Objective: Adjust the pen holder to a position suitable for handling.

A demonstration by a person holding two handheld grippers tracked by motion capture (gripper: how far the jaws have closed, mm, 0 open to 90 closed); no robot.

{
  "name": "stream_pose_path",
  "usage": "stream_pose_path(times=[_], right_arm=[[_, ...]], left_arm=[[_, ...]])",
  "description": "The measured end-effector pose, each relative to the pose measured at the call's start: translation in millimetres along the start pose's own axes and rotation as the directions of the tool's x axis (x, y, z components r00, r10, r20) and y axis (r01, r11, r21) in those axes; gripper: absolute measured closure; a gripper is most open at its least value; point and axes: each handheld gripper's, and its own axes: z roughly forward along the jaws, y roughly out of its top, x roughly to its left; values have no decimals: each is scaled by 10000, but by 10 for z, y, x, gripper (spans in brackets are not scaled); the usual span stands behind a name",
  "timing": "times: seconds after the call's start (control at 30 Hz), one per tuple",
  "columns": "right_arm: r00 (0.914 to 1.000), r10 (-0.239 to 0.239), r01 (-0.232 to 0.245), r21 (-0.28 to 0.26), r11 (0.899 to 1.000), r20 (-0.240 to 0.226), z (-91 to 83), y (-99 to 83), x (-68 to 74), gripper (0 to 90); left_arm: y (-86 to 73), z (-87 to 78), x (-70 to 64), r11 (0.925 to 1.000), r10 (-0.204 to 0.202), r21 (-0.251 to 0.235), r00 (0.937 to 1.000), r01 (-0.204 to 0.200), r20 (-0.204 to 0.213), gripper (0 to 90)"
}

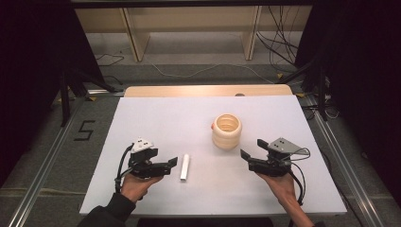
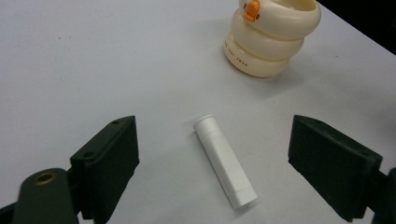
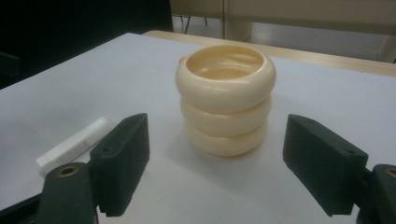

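A white tube (image 1: 185, 167) is seen lying flat on the tabletop (image 1: 156, 118), just beside the left gripper (image 1: 173, 161), jaws wide. The right gripper (image 1: 251, 148), jaws also wide, is held near a cream cup (image 1: 226, 131), w/o contact.

One white tube (image 1: 185, 167), one ringed cream cup (image 1: 226, 132)

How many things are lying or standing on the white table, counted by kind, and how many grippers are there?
White tube: 1
Cream ringed cup: 1
Grippers: 2, the left gripper and the right gripper, both open
Total: 4
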Motion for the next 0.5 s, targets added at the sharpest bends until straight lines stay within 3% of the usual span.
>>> stream_pose_path(times=[0.5], right_arm=[[9998, 56, -56, -12, 10000, -173, -127, -96, 26, 190]], left_arm=[[55, 208, -73, 9914, 98, 1307, 9999, -112, 116, 154]])
